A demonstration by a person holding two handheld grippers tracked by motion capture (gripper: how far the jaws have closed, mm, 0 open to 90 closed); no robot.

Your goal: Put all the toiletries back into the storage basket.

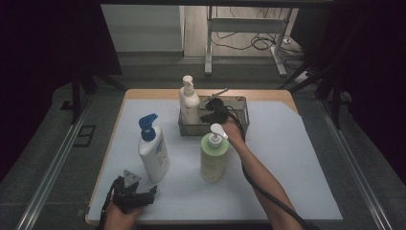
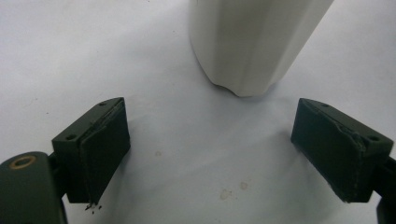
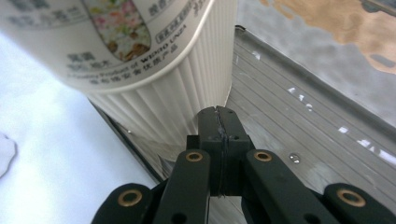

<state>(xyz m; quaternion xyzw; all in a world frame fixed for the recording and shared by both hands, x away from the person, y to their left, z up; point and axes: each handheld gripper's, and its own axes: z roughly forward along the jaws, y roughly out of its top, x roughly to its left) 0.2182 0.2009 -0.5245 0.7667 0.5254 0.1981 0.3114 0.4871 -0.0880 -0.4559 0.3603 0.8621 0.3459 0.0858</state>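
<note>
Two grippers are in my sight. My right gripper (image 1: 209,116) has its jaws pressed together with nothing between them, inside the metal tray (image 1: 241,125), tips right against the ribbed cream bottle (image 1: 188,102) standing in the tray's left end. My left gripper (image 1: 136,195) rests near the table's front edge, jaws wide apart, just before the blue-pump bottle (image 1: 153,152). A green bottle (image 1: 214,157) stands in front of the tray.

- The left gripper (image 1: 139,195) lies low at the near edge, held in a hand (image 1: 119,215), jaws spread wide.
- The right gripper (image 1: 214,111) reaches far forward on an outstretched forearm (image 1: 261,179), jaws seemingly pressed together, empty.
</note>
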